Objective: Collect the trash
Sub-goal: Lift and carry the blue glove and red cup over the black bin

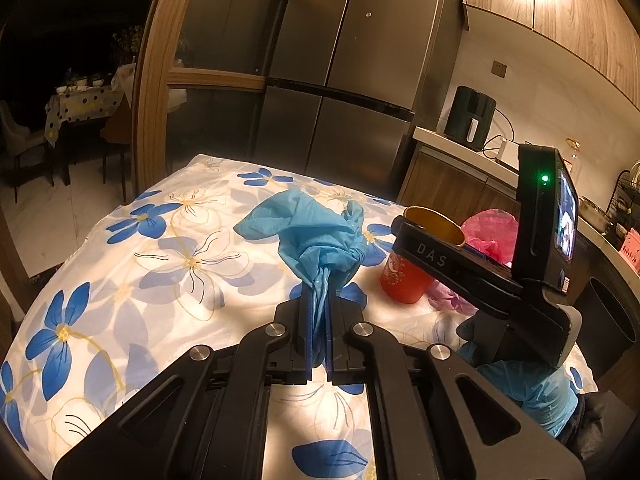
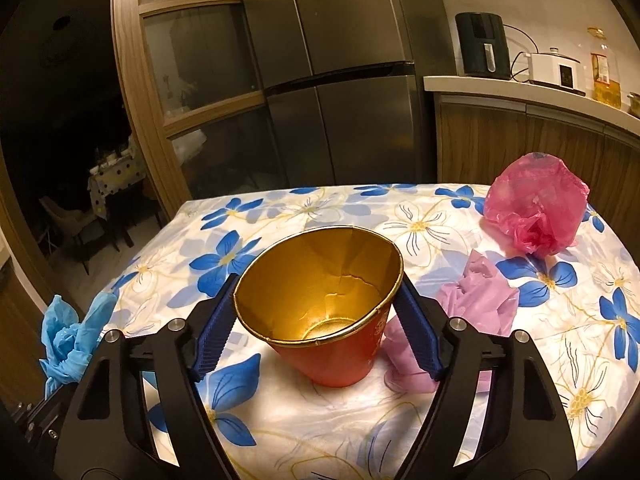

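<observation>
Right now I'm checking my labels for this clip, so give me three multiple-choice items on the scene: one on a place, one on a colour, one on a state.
1. Where does the lilac bag lie?
A. inside the cup
B. on the floral tablecloth, beside the cup
C. on the counter

2. What colour is the inside of the red paper cup?
A. gold
B. white
C. green

3. How do the left tongs stand?
A. open, holding nothing
B. shut on the pink bag
C. shut on the blue plastic bag

Key: 1 B, it lies on the cloth to the right of the cup; 2 A, the lining shines gold; 3 C, the bag's twisted neck is pinched between the fingers.
</observation>
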{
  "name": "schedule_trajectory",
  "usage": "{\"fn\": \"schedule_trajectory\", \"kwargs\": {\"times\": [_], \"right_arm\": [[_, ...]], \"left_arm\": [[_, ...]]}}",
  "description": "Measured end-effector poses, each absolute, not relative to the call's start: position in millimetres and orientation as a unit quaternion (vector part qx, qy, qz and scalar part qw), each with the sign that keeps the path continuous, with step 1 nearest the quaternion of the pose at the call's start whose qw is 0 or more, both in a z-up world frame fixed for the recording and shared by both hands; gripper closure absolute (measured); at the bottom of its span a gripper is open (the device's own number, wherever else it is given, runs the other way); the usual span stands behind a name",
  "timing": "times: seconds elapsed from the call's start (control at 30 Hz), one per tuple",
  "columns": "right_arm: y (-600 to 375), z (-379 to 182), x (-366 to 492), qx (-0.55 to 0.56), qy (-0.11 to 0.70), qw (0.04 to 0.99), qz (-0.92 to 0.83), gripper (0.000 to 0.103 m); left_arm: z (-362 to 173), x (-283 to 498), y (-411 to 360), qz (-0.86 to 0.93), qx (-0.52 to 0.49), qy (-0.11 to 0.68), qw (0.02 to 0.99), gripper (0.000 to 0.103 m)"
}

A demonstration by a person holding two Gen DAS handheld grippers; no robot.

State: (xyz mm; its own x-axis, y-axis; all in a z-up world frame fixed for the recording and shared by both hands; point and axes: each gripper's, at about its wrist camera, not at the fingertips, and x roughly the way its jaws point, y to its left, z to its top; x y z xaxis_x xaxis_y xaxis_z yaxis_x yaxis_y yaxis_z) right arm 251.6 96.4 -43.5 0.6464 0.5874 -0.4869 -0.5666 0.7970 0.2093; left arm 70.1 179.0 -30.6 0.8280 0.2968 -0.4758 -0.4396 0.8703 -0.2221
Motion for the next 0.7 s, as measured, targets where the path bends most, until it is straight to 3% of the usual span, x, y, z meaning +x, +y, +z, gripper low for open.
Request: {"fn": "schedule_trajectory", "kwargs": {"times": [0.7], "right_arm": [[29, -14, 212, 0.038, 0.250, 0.907, 0.337, 0.030]], "left_arm": [[-19, 67, 149, 0.190, -0.150, 0.206, 0.948, 0.099]]}}
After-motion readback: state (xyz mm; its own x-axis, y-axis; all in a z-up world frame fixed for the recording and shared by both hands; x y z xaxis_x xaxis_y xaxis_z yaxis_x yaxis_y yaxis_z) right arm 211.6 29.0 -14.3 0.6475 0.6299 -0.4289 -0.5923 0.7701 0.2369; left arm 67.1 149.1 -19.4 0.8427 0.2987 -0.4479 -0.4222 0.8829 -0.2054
